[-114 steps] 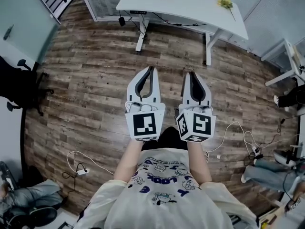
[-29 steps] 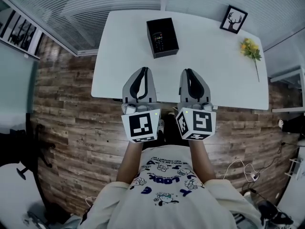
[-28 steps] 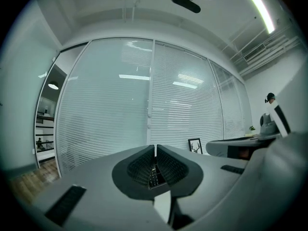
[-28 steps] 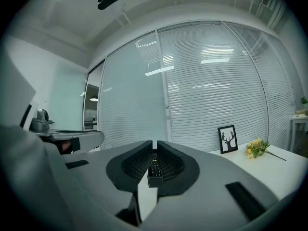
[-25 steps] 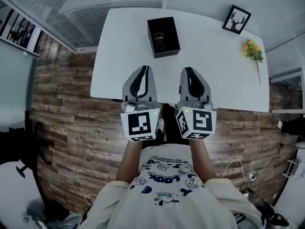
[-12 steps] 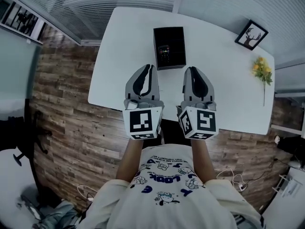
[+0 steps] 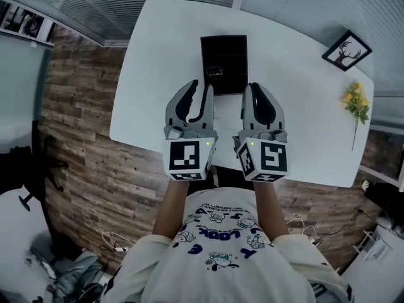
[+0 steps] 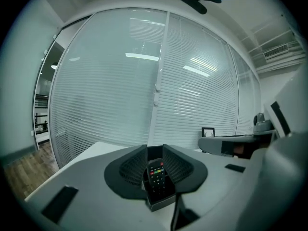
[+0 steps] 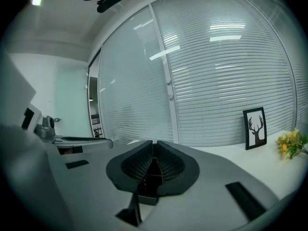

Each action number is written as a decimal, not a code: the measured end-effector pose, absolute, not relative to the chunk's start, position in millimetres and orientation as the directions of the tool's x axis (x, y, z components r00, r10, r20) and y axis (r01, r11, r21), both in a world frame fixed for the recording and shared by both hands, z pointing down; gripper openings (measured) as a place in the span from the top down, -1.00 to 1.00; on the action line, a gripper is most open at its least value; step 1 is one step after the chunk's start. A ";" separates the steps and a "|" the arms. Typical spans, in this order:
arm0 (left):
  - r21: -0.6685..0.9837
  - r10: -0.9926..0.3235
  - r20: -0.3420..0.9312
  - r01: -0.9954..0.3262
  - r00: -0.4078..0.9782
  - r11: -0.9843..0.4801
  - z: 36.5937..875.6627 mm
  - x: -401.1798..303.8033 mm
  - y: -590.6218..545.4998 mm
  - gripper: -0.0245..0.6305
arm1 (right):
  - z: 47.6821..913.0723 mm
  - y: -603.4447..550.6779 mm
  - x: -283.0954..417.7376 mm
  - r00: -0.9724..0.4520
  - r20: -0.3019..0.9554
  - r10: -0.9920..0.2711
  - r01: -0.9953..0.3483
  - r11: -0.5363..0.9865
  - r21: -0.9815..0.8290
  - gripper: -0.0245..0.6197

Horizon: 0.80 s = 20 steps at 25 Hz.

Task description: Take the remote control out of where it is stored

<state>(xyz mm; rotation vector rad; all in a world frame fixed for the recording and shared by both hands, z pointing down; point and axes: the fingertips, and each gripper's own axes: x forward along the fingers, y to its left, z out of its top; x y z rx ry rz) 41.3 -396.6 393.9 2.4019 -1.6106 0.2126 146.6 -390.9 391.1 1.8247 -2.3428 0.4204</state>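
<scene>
While its jaws have just been opening, the left gripper (image 7: 201, 90) shows a narrow gap between its dark pads, and nothing is caught in that gap. Looking along those jaws from the left gripper view, you see straight through to the remote control (image 8: 156, 176), its coloured buttons facing up. It sits inside an open black box (image 7: 225, 48) a little way ahead. The right gripper (image 7: 249, 88) is level with its partner, and its jaw tips are pressed together with nothing gripped. Its own view catches the box low down, just past the closed tips.

From above, both grippers reach out over the near part of a white table (image 7: 297, 112), side by side. Their tips stop just short of the box's near edge, the left one by the near left corner and the right one by the near right corner. The remote lies in the near half of the box, towards its left side, and neither gripper touches it.

Further out on the table's right stands a small framed picture of a deer (image 7: 346, 50). A sprig of yellow flowers (image 7: 356, 101) lies nearer the edge. Slatted blinds (image 8: 192, 105) run behind the table, and wood-plank flooring (image 7: 82, 150) spreads to the left. The person's printed shirt (image 7: 218, 257) fills the foreground.
</scene>
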 end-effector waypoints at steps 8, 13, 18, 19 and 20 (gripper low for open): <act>0.127 -0.835 0.327 -0.896 0.443 -0.426 425.8 50.4 -423.4 0.31 | 418.7 -411.1 150.5 -0.264 0.331 -0.906 -0.962 0.224 -0.155 0.77; 0.131 -0.765 0.392 -0.854 0.511 -0.503 451.1 61.3 -433.6 0.15 | 433.0 -417.1 149.9 -0.271 0.353 -0.896 -0.960 0.226 -0.165 0.77; 0.140 -0.733 0.414 -0.834 0.539 -0.534 463.8 67.4 -443.0 0.13 | 443.9 -423.3 151.7 -0.271 0.372 -0.888 -0.960 0.222 -0.169 0.77; 0.142 -0.726 0.417 -0.829 0.546 -0.541 465.7 68.7 -444.7 0.13 | 446.1 -424.5 152.0 -0.271 0.375 -0.887 -0.960 0.222 -0.170 0.77; 0.140 -0.719 0.423 -0.824 0.552 -0.550 468.1 70.0 -446.1 0.13 | 448.6 -425.4 152.3 -0.271 0.378 -0.885 -0.960 0.221 -0.171 0.77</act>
